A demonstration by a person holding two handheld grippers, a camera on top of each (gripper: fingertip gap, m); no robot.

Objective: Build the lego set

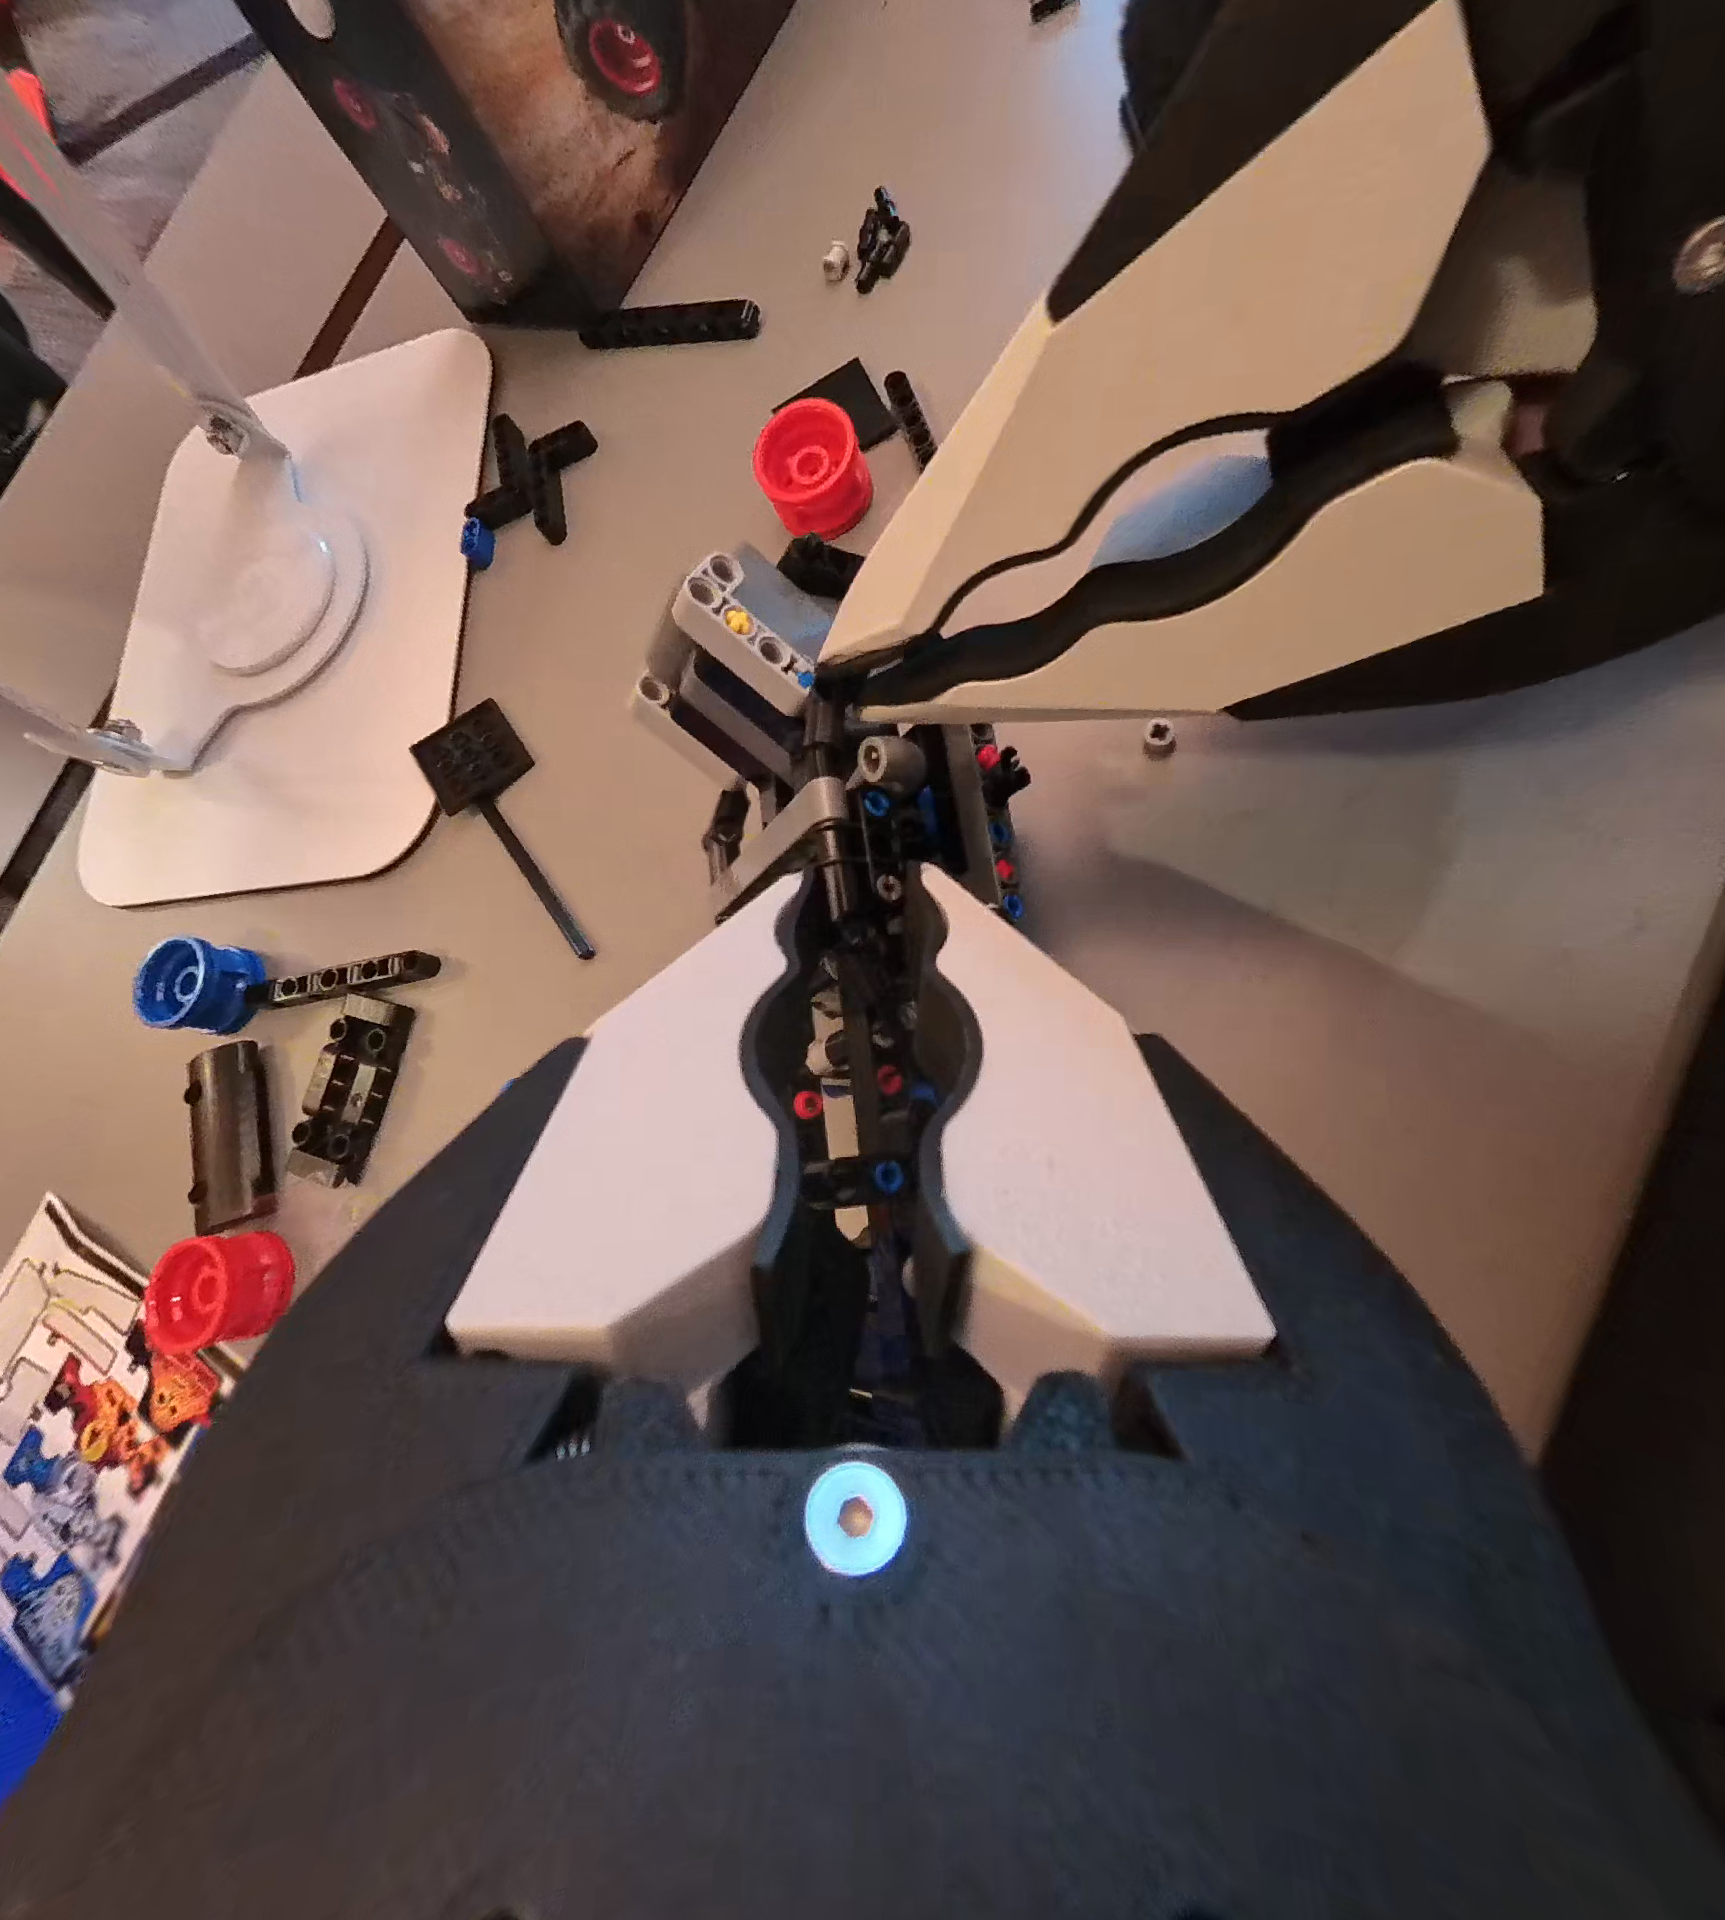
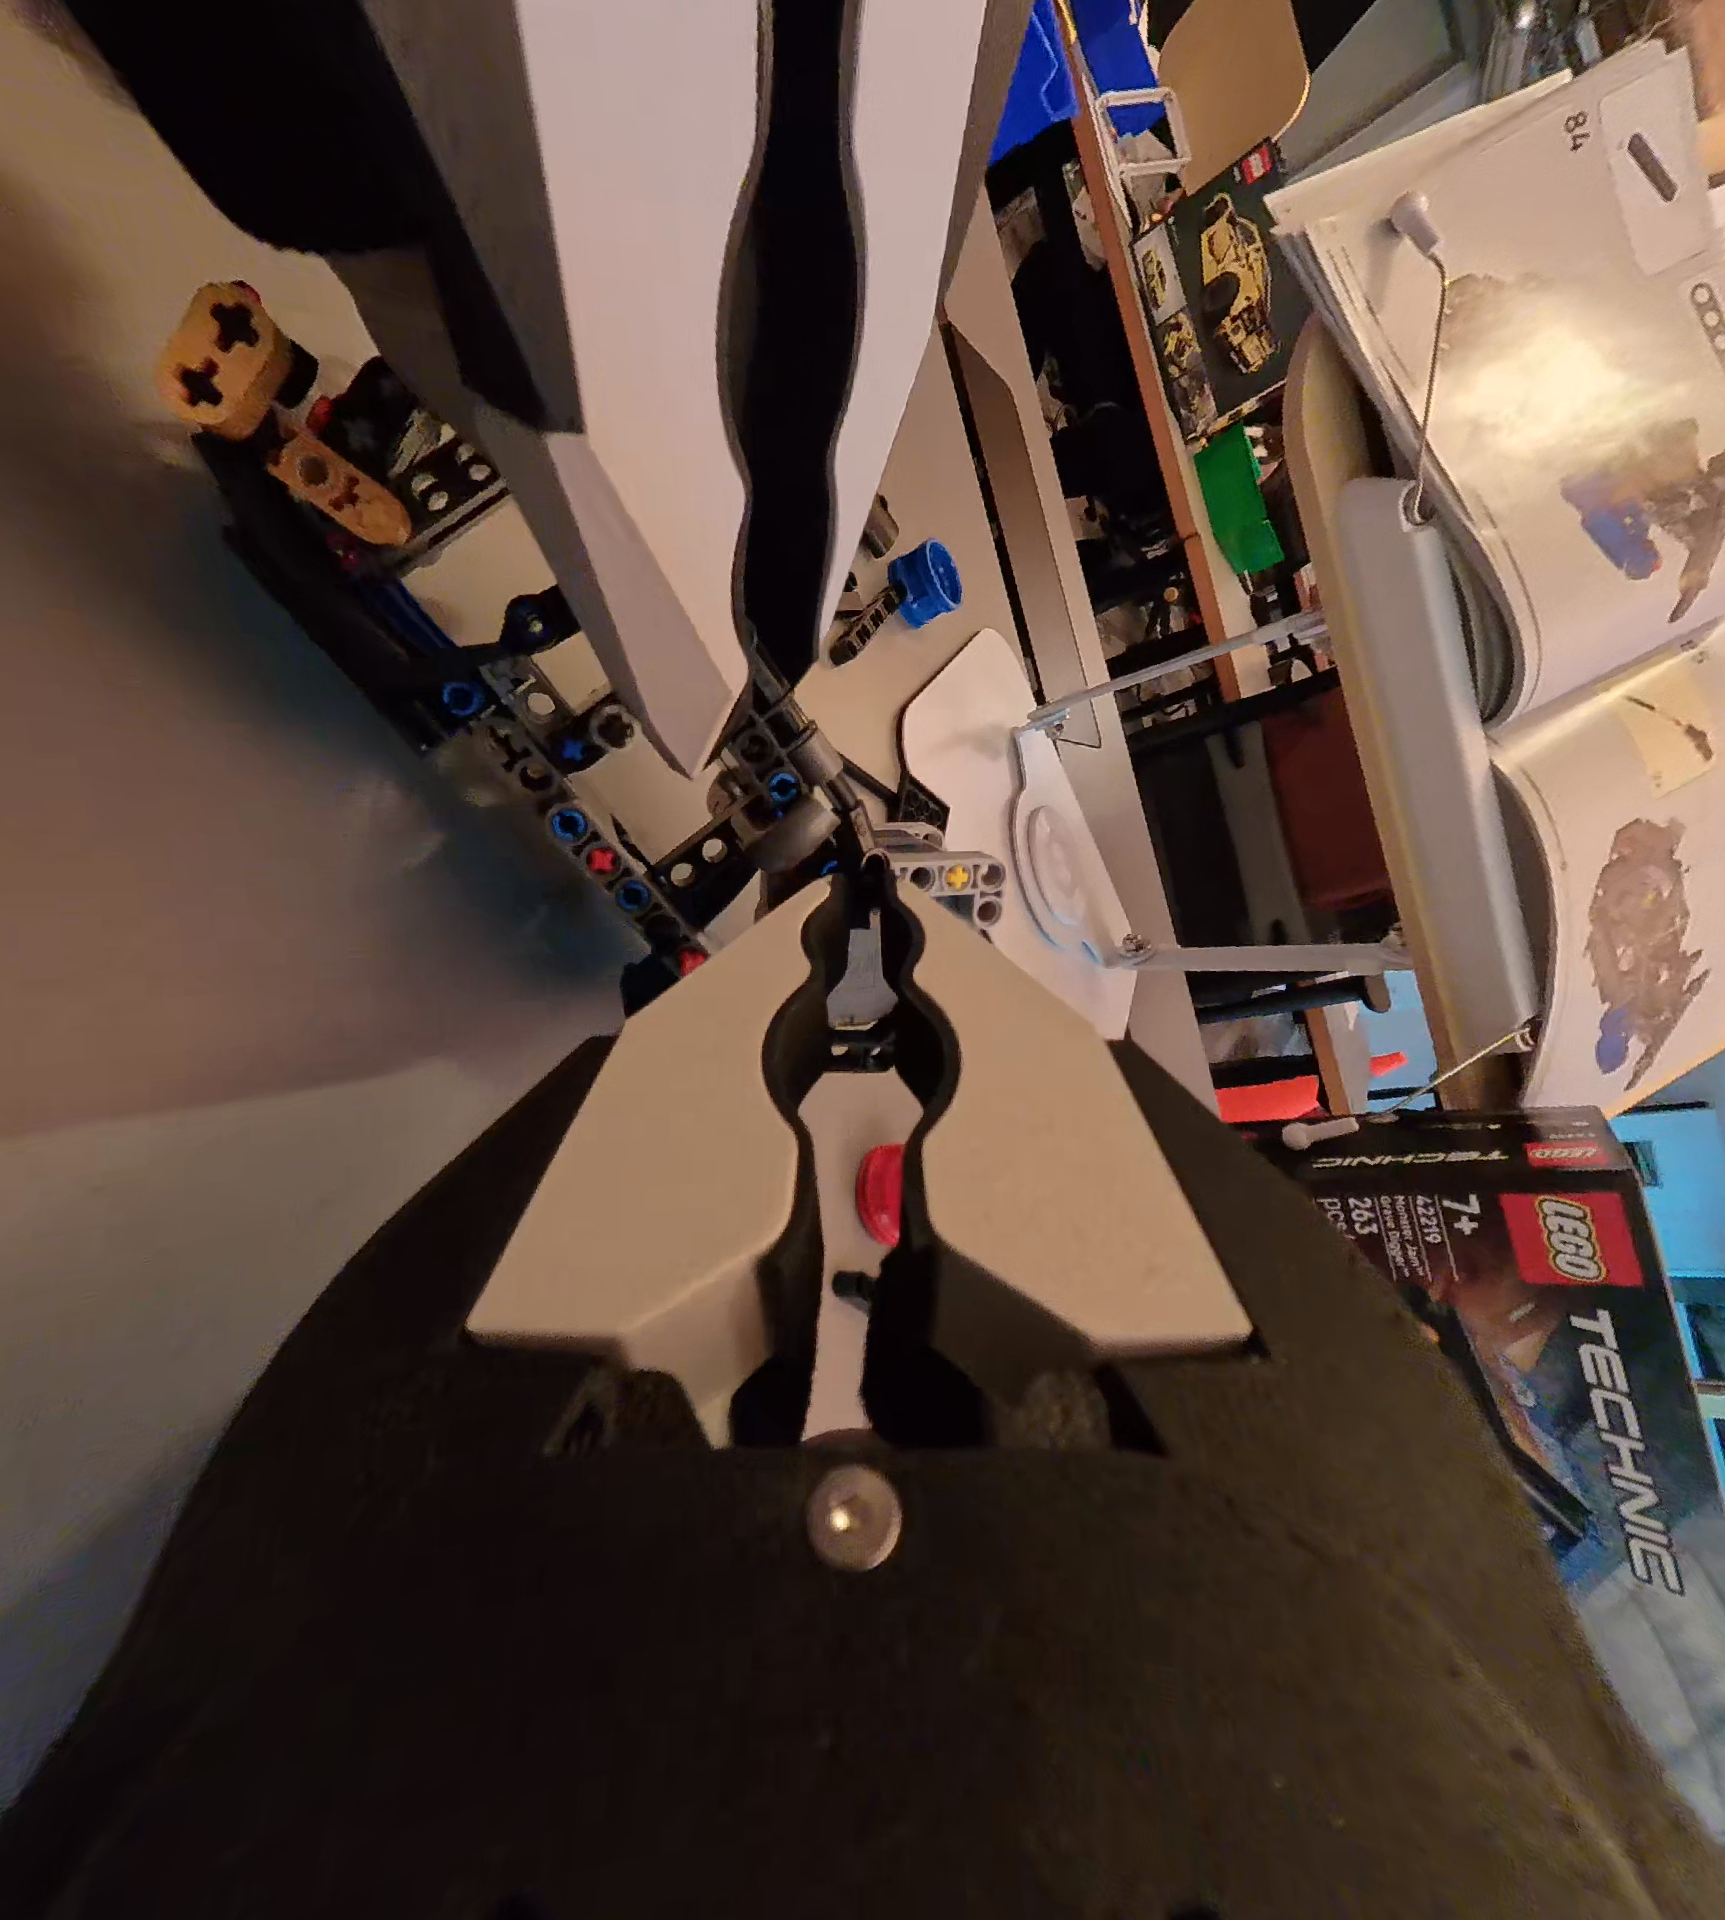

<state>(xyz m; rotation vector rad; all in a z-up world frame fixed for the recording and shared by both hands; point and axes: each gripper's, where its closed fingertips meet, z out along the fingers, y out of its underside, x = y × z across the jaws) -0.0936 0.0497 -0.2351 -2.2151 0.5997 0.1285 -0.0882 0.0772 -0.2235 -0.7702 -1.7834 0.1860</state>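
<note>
The left gripper (image 1: 858,883) has its jaws narrowed on the half-built lego model (image 1: 879,821), which stands near the middle of the table (image 1: 1305,883); black beams with blue and red pins show in the slot between its fingers. The right gripper (image 1: 837,670) comes in from the far right, its jaws pinched on the far end of the same model, just beside a grey frame piece (image 1: 733,623). In the right wrist view that gripper (image 2: 863,883) holds a dark thin part of the model (image 2: 588,821). Loose pieces lie to the left: a red wheel hub (image 1: 814,468), a blue hub (image 1: 188,982), black beams (image 1: 671,322) and a second red hub (image 1: 214,1288) on the instruction booklet (image 1: 16,1455). The set's box (image 1: 484,135) stands at the far side.
</note>
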